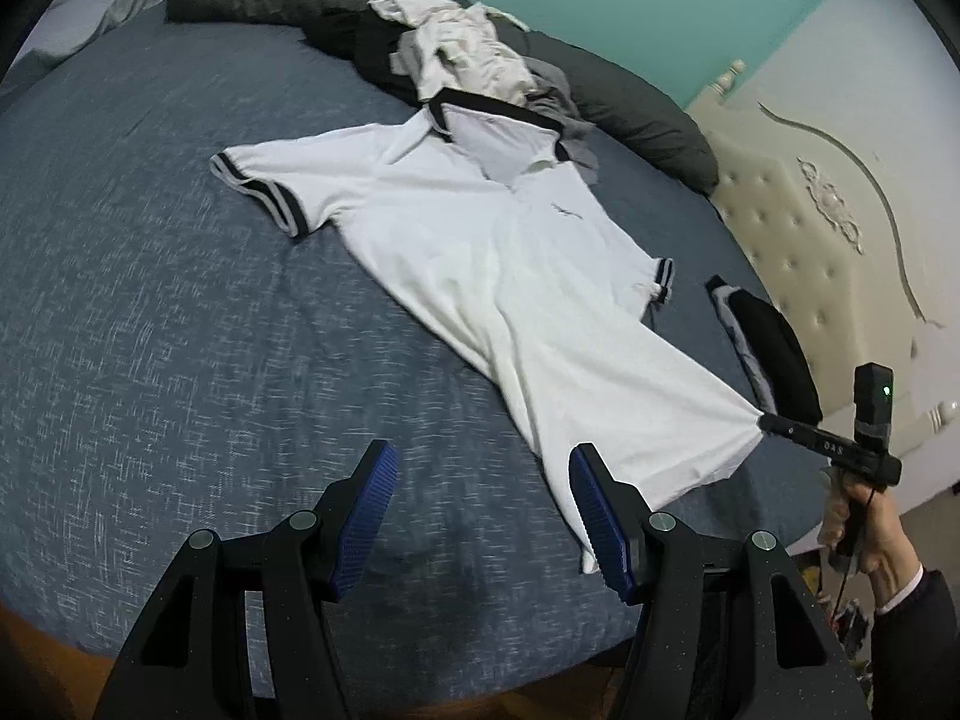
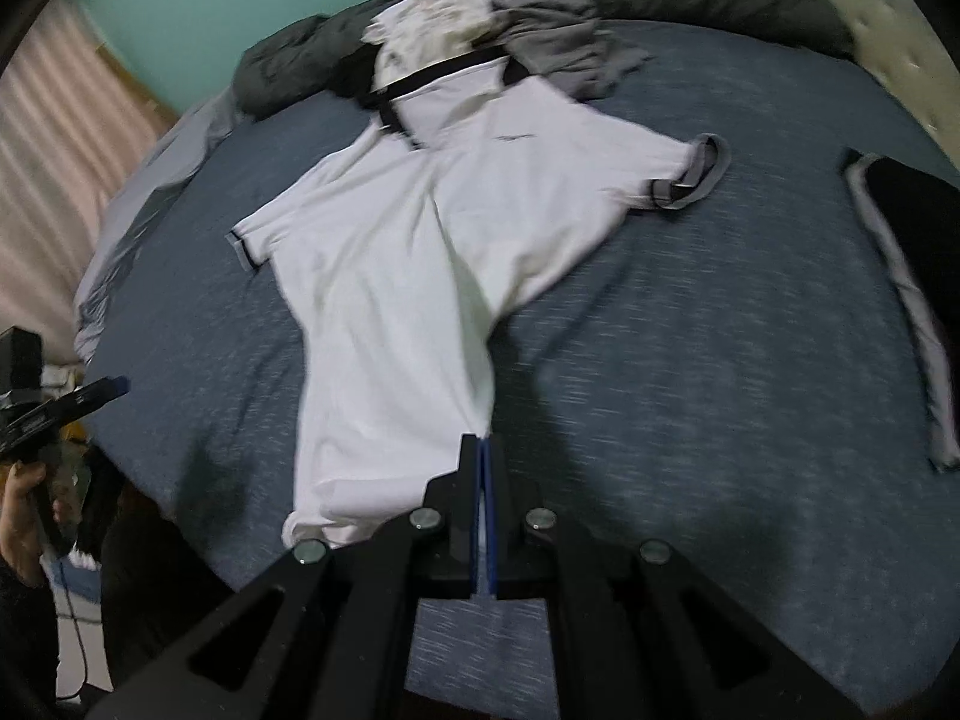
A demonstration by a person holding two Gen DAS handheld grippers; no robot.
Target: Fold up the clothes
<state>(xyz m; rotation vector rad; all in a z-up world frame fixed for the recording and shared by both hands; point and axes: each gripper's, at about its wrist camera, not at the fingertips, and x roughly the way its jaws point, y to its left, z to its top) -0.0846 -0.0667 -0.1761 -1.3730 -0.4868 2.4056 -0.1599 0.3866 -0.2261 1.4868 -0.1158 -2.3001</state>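
- Blue bed [image 1: 150, 330], teal wall; white polo shirt [image 1: 480, 252] lies spread across it.
- Clothes pile [image 1: 462, 54] touches the collar; black garment [image 1: 774, 348] just beside.
- Right gripper [image 2: 483, 444] pinches the shirt's hem corner.
- Left gripper [image 1: 483, 480] fingers apart, empty, by the hem.

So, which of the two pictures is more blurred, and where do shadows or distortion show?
Right wrist view: more blurred; the white polo shirt and blue bedsheet smear, and a dark shadow lies beside the shut right gripper. Left wrist view: sharper; only slight streaks near the open left gripper. Both: fisheye bends the bed edges.
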